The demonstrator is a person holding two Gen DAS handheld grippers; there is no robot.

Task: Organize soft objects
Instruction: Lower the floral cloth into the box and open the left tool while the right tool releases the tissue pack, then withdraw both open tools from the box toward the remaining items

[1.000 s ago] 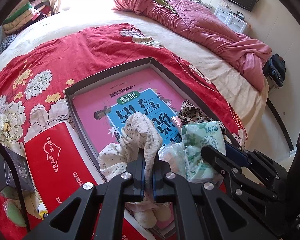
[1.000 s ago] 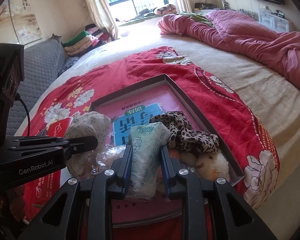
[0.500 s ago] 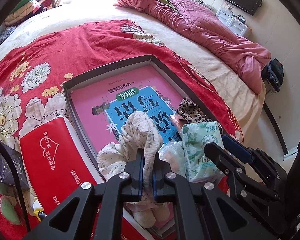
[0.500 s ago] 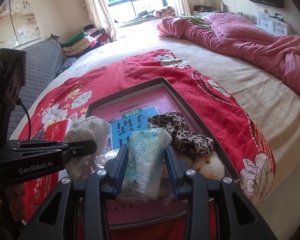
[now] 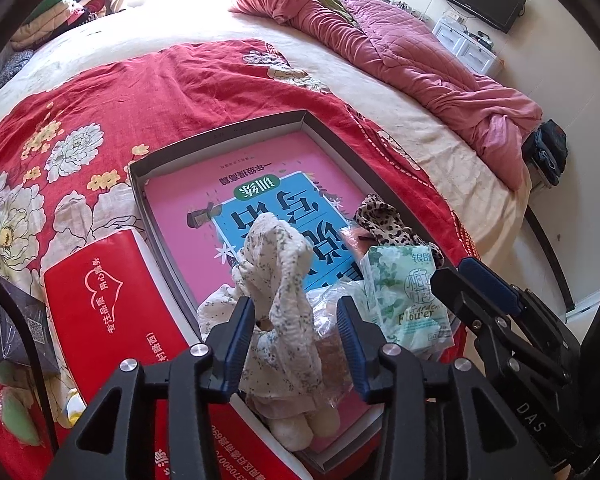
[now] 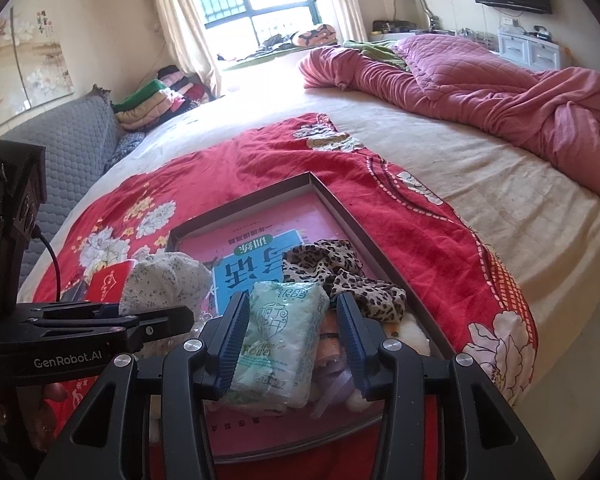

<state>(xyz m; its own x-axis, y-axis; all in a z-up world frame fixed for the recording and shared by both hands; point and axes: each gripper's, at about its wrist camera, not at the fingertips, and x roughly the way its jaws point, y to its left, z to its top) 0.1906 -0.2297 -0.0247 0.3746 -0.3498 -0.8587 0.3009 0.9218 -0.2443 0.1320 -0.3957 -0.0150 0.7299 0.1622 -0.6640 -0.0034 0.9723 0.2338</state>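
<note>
A shallow grey box (image 5: 220,136) lies on the red flowered bedspread with a pink book flat inside it. At its near end stands a cream flowered cloth (image 5: 278,264), bunched upright between the jaws of my left gripper (image 5: 296,316). Those jaws are opening and the pads are clear of the cloth. A green tissue pack (image 6: 280,332) lies between the jaws of my right gripper (image 6: 292,312), which are also opening, with a gap on the right side. A leopard-print cloth (image 6: 340,276) and a cream plush toy (image 6: 412,332) lie beside the pack in the box (image 6: 380,232).
A red packet (image 5: 112,312) lies left of the box, with a dark small carton (image 5: 16,332) beyond it. A crumpled pink quilt (image 5: 420,60) covers the far right of the bed. A grey sofa (image 6: 60,148) with folded blankets (image 6: 152,100) stands at the left.
Both grippers have gone from shut to open. The left one let go of the flowered cloth and the right one let go of the tissue pack. Neither hand shifted much.
</note>
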